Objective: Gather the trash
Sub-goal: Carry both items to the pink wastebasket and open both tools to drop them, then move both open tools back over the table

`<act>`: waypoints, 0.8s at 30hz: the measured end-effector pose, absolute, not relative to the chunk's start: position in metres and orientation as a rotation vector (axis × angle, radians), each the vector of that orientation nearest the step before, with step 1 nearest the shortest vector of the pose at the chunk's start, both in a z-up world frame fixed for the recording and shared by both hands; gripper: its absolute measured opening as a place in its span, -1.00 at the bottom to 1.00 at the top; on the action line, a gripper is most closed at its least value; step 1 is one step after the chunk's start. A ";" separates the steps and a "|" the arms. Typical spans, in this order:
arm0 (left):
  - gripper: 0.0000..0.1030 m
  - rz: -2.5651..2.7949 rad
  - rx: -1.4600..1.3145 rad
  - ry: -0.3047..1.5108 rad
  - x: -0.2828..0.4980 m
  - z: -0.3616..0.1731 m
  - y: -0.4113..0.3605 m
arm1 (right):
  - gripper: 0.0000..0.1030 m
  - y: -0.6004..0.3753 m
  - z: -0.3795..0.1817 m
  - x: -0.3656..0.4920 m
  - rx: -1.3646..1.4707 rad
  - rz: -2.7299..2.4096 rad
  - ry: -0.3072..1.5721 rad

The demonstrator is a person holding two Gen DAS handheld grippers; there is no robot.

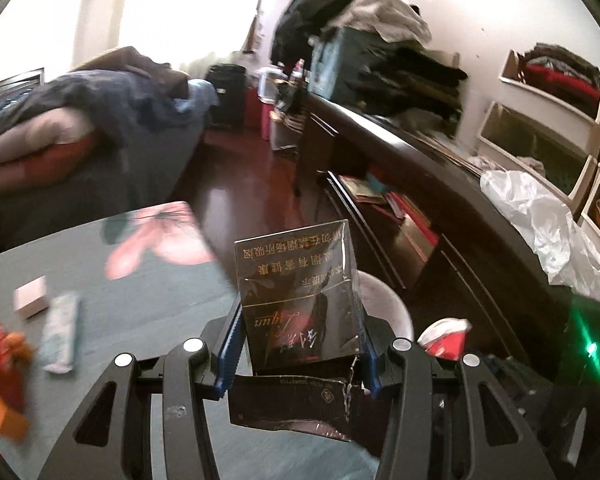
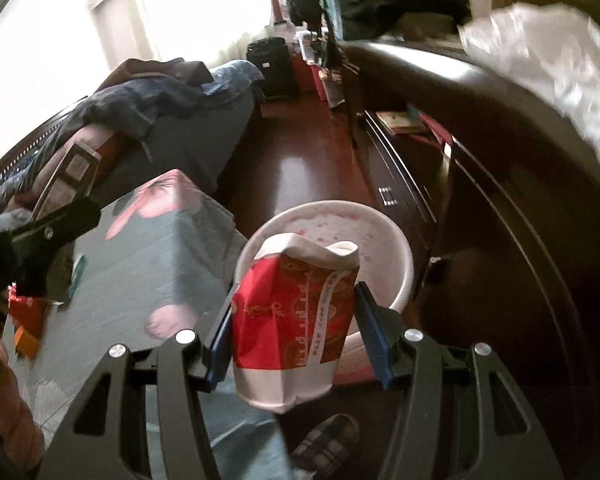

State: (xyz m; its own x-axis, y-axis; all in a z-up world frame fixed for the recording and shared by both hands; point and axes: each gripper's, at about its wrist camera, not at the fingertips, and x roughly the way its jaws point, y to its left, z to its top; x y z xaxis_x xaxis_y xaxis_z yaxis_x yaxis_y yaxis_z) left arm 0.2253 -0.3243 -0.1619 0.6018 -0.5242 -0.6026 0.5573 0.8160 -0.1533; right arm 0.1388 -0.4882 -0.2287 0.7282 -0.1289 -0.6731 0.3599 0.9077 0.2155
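**Both loads near the white basin; either could miss it**

Left wrist view: the left hand-held gripper [image 1: 298, 344] clamps a dark cigarette pack [image 1: 300, 296] just short of the white basin [image 1: 396, 312]. Its torn wrapper could slip early onto the tabletop [image 1: 148, 312], where scraps remain.

Right wrist view: the right hand-held gripper [image 2: 294, 336] pinches a crushed red paper cup [image 2: 296, 320] over the basin's near rim [image 2: 404, 248]; released there, it might tip outside. Only this view shows the whole basin.

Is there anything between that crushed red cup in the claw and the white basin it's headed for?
Nothing visible. The right claw holds the crushed red paper cup directly in front of the white basin, whose open inside looks unblocked.
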 end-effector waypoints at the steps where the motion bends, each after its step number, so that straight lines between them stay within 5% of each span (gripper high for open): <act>1: -0.05 -0.634 0.067 0.691 0.231 -0.165 -0.336 | 0.08 -0.497 -0.236 0.142 0.367 -0.271 0.714; 19: 0.01 -0.679 0.085 0.940 0.306 -0.228 -0.417 | 0.12 -0.537 -0.301 0.192 0.417 -0.234 0.762; 22: 0.12 -0.689 0.077 0.948 0.309 -0.230 -0.420 | 0.12 -0.538 -0.306 0.198 0.401 -0.248 0.762; 24: 0.49 -0.689 0.072 0.947 0.311 -0.229 -0.421 | 0.23 -0.540 -0.306 0.198 0.390 -0.257 0.755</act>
